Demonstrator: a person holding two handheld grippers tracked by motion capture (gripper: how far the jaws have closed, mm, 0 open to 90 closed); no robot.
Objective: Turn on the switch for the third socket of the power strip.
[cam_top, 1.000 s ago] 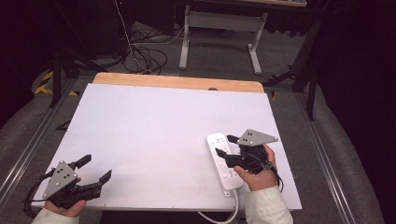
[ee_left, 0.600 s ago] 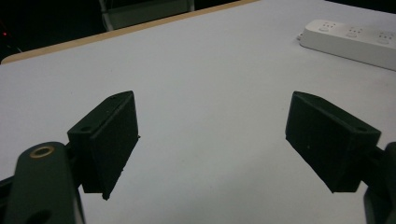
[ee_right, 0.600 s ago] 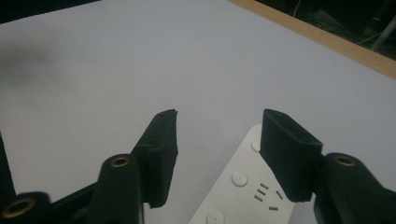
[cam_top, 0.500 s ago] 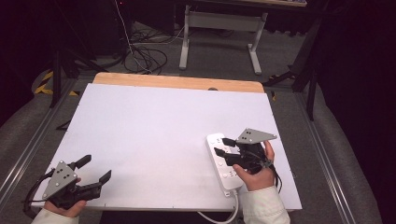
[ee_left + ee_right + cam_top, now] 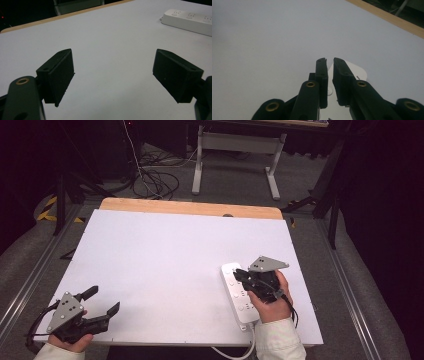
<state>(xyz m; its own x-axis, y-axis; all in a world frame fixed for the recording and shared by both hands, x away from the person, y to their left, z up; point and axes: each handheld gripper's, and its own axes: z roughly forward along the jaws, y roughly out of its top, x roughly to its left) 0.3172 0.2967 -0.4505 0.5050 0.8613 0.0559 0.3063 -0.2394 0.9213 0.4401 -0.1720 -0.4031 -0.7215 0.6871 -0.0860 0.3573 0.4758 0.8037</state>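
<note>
A white power strip [image 5: 236,296] lies near the front right of the white tabletop [image 5: 165,255], its cord running off the front edge. My right gripper [image 5: 240,275] hovers over the strip's far half. In the right gripper view its jaws [image 5: 330,60] have just been closing and stand almost together, a thin slit left and nothing between them, with the strip's end [image 5: 355,70] below. My left gripper [image 5: 104,300] rests at the front left corner with its jaws wide apart [image 5: 113,67] over bare table. The strip [image 5: 190,18] shows far off in the left gripper view.
A wooden strip [image 5: 190,207] runs along the table's far edge. Beyond it, black cables [image 5: 155,175] lie on the floor beside a grey stand's legs [image 5: 235,160]. Metal rails run along both sides of the table.
The right gripper's jaws have drawn together above the power strip. Both hands have stayed nearly where they were.
</note>
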